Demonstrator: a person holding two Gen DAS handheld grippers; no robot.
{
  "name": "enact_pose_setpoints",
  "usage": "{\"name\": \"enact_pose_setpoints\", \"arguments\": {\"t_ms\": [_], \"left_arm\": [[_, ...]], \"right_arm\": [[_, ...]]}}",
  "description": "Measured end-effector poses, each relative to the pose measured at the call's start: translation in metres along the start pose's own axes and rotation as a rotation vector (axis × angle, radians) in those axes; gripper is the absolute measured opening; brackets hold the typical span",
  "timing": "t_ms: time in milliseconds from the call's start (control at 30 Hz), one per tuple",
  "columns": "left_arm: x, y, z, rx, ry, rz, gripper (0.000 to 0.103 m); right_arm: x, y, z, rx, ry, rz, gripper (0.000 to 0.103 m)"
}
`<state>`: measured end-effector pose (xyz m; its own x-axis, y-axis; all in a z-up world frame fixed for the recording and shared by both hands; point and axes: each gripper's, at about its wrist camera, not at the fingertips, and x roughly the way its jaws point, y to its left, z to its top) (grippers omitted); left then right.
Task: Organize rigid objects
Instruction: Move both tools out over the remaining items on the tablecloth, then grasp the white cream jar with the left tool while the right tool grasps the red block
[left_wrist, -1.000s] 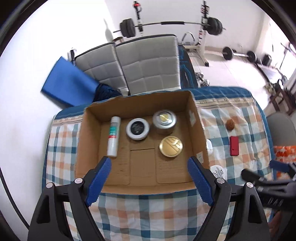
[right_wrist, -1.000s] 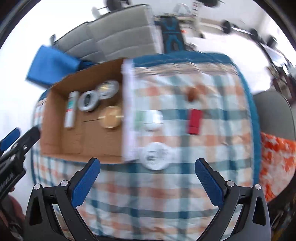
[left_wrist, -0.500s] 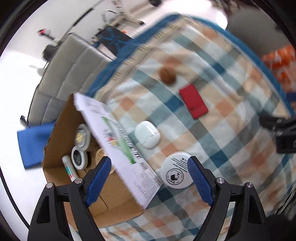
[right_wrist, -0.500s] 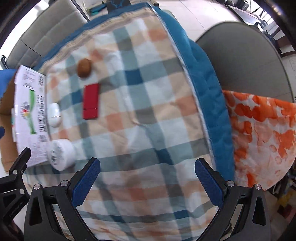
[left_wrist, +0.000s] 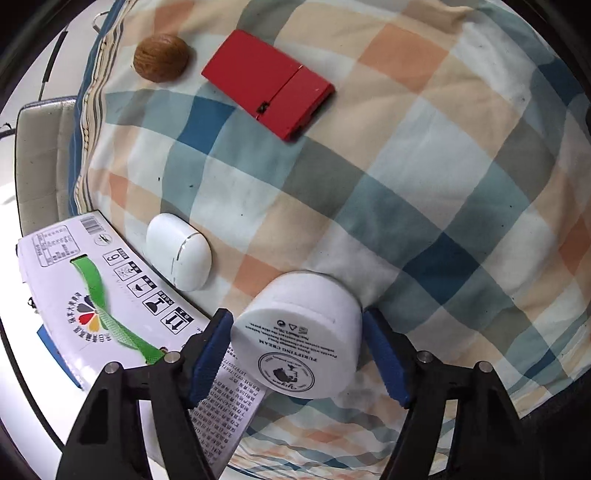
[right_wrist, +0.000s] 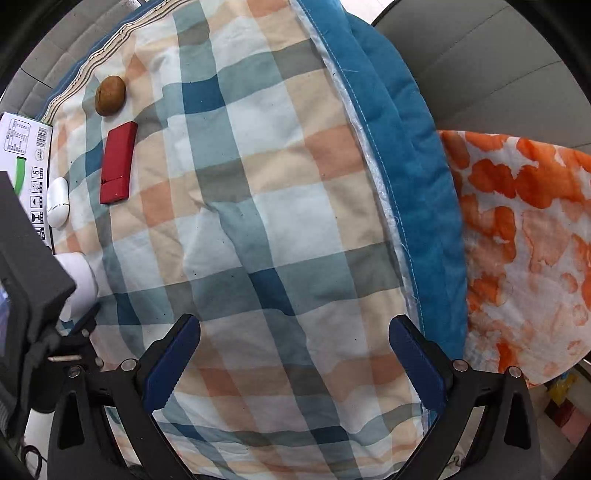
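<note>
Left wrist view: the left gripper (left_wrist: 297, 350) straddles the white cream jar (left_wrist: 301, 334), which lies tilted on the checked blanket (left_wrist: 406, 206) just beside the printed flap of the cardboard box (left_wrist: 85, 295). The jaws are closing with the jar between them. The left pad sits at the jar wall; a sliver of gap shows at the right pad, so the grip is not yet made. Risks:

1. The jar is round and smooth. Off-centre pad contact can roll it out of the jaws.
2. The soft blanket gives under load, so the jar can tip further as the pads meet.
3. The left finger is close to the box flap and can snag it on lifting.

The white earbud case (left_wrist: 179, 256), the red flat case (left_wrist: 267, 83) and the brown nut-like object (left_wrist: 160, 57) lie apart from the jar and remain to be sorted.

Right wrist view: the right gripper (right_wrist: 293, 363) hangs over bare blanket, jaws wide apart, holding nothing. The left tool's body (right_wrist: 26, 280) fills the left edge and hides most of the jar. Both tools are near each other; a sideways move can cause a collision.
</note>
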<state>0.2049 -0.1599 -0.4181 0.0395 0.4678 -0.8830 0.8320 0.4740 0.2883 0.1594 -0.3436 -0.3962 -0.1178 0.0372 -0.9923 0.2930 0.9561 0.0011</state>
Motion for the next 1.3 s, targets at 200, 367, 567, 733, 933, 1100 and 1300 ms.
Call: {"name": "enact_pose_setpoints", "arguments": {"t_ms": [200, 367, 567, 733, 933, 1100, 1300], "left_arm": [[-0.006, 0.030, -0.007, -0.242, -0.041, -0.091, 0.070], [-0.014, 0.032, -0.036, -0.491, -0.106, -0.221, 0.069], [-0.015, 0.023, -0.067, -0.659, -0.148, -0.307, 0.069], [0.000, 0.031, -0.092, -0.845, -0.158, -0.297, 0.069], [0.016, 0.064, -0.081, -0.955, -0.129, -0.285, 0.065], [0.030, 0.095, -0.076, -1.011, -0.108, -0.309, 0.065], [0.035, 0.109, -0.080, -1.019, -0.102, -0.306, 0.065]], "right_arm": [[-0.001, 0.010, 0.014, -0.005, -0.014, 0.018, 0.103], [-0.002, 0.013, 0.023, -0.024, -0.015, 0.036, 0.103], [0.000, 0.016, 0.025, -0.056, -0.003, 0.042, 0.103], [0.002, 0.039, 0.032, -0.056, -0.034, 0.059, 0.103], [0.005, 0.085, 0.069, -0.034, -0.057, 0.157, 0.102], [0.018, 0.130, 0.107, -0.071, -0.063, 0.119, 0.074], [0.032, 0.174, 0.128, -0.163, -0.070, -0.014, 0.070]]}}
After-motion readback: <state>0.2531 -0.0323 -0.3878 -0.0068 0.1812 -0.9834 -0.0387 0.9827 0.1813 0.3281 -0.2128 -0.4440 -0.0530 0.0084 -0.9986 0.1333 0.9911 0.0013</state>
